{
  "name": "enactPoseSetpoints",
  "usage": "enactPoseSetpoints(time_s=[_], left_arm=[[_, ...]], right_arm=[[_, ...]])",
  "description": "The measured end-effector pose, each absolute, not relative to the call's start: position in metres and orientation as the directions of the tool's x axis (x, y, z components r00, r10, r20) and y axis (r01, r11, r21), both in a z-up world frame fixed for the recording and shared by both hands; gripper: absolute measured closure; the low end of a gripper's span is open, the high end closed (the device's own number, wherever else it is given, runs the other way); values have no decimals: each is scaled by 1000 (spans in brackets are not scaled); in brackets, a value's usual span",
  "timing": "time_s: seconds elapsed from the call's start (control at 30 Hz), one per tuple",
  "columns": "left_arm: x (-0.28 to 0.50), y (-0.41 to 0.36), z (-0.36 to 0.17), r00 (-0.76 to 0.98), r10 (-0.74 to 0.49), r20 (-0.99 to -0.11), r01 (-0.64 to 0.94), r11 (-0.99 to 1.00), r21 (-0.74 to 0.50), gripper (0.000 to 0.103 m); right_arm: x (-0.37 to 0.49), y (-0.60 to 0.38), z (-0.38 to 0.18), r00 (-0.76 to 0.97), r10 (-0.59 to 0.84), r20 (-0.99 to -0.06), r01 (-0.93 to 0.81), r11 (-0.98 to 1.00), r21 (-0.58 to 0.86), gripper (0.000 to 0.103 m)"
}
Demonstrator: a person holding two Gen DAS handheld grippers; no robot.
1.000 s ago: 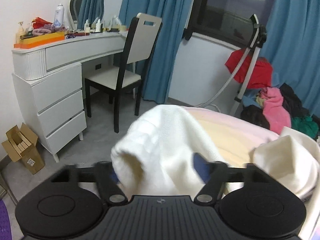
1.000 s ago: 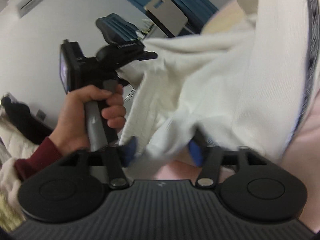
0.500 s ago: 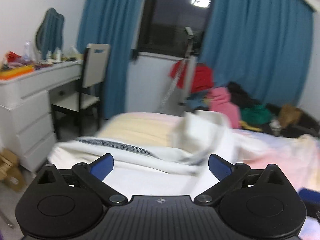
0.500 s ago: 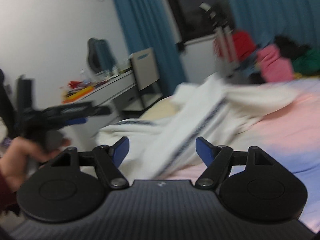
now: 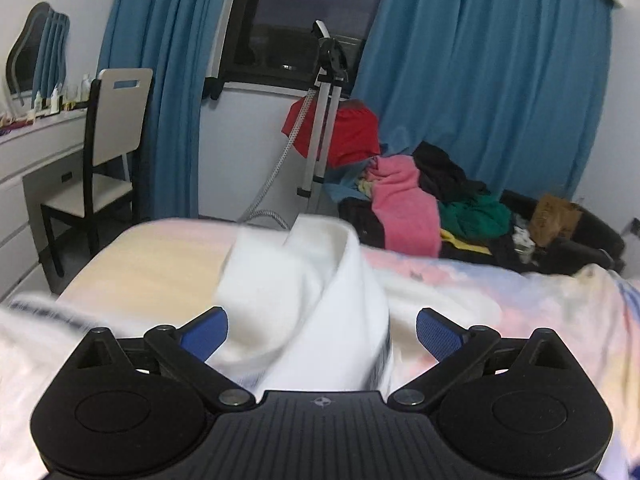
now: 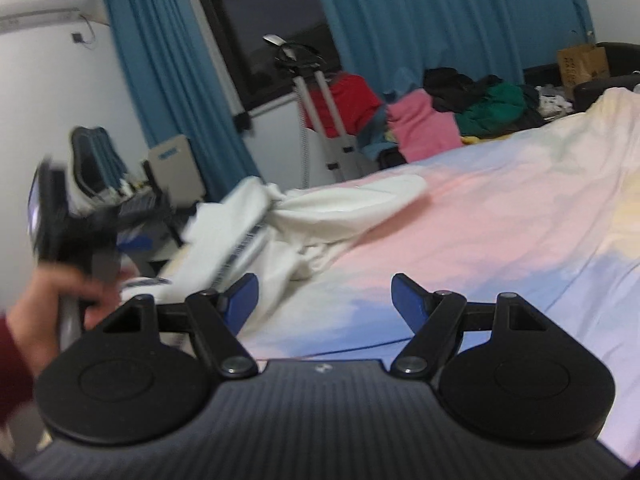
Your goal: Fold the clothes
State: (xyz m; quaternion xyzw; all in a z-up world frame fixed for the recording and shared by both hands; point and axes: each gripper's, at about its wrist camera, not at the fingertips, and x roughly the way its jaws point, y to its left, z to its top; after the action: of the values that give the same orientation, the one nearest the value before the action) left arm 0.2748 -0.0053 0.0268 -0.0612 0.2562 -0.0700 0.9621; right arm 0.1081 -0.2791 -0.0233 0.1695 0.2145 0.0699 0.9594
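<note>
Left wrist view: left hand-held gripper (image 5: 322,332) spread wide, blue pads (image 5: 436,334) apart, nothing clamped. White garment (image 5: 304,300) bunched low in centre of frame, lying between the pads on the bed (image 5: 160,256), blurred. Pile of clothes (image 5: 420,200) at right middle, beyond the bed.

Right wrist view: right hand-held gripper (image 6: 324,300) also apart, only bed between the pads. Garment left of centre, just past the left pad. Blurred hand (image 6: 52,308) at left edge, gripping the other tool.
</note>
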Motion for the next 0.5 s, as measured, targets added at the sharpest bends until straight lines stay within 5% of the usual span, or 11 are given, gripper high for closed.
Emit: enactPoseSetpoints(time_s=[0.2, 0.37, 0.43, 0.5], left_arm=[[397, -62, 18, 846, -87, -527, 63, 996, -63, 8], [475, -104, -13, 764, 56, -643, 10, 995, 98, 17], [494, -119, -26, 741, 113, -662, 8, 984, 176, 58], [490, -123, -28, 752, 124, -647, 0, 982, 188, 81]], right_arm=[[144, -297, -52, 885, 175, -432, -18, 940, 342, 28], [174, -311, -77, 858, 188, -477, -6, 934, 357, 28], [183, -318, -87, 848, 182, -497, 17, 929, 370, 28], [187, -322, -92, 841, 189, -507, 31, 918, 394, 28]])
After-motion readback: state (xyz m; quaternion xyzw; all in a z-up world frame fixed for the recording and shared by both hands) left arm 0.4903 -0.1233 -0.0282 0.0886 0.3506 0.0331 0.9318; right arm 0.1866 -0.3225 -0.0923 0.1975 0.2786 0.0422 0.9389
